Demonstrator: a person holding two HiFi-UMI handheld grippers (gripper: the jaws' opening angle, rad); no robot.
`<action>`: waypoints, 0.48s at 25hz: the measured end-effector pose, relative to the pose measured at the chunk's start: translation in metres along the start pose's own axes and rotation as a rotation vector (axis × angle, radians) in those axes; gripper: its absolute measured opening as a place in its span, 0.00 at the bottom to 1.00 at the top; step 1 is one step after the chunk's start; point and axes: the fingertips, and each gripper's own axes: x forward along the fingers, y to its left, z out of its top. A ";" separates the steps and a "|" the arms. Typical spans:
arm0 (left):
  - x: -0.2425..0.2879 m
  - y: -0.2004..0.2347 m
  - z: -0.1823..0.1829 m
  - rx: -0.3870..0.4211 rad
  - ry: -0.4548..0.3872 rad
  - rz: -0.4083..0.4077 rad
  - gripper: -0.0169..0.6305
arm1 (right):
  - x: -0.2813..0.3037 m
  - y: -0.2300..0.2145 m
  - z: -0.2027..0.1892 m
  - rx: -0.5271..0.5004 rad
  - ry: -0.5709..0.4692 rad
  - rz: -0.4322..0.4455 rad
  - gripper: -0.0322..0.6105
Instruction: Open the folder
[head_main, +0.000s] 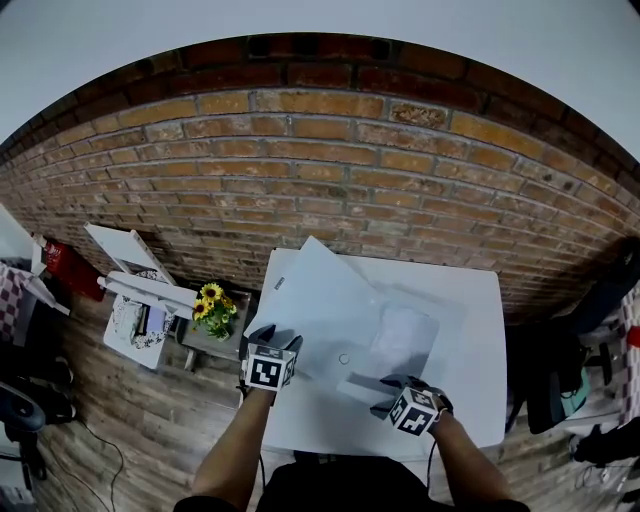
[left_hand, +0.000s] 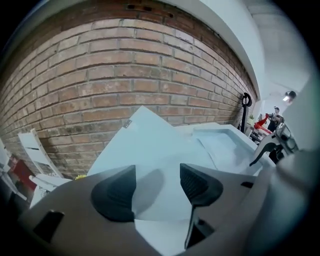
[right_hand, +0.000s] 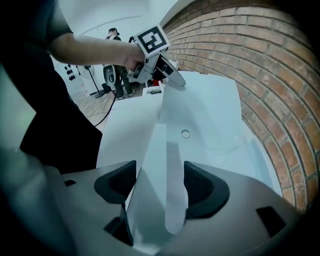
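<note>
White folder lies on the white surface, spread from back-left corner toward centre. Its front cover is raised and tilted, w/ top corner up over the back-left corner. The lower half is flat on the surface, w/ a pale sheet inside, toward the right edge. Small round ring on the folder, near mid-front.

Left tongs are at the surface's left edge, toward the front: jaws apart, not pressing anything. The cover's free edge sits in the gap and just beyond, not pinched.

Right tongs are near the front edge, right of centre: jaws apart. A narrow folder flap stands on edge between them, close to one pad and clear of the other, so no clamp.

Brick wall runs behind the back edge; sunflowers sit off the left edge.
</note>
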 end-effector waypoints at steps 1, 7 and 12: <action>-0.003 -0.002 0.004 -0.011 -0.020 -0.008 0.47 | -0.003 -0.002 0.004 0.018 -0.027 0.002 0.53; -0.022 -0.008 0.025 -0.039 -0.120 -0.037 0.46 | -0.028 -0.016 0.015 0.092 -0.106 -0.066 0.53; -0.034 -0.022 0.041 -0.018 -0.180 -0.074 0.46 | -0.048 -0.023 0.020 0.176 -0.192 -0.143 0.53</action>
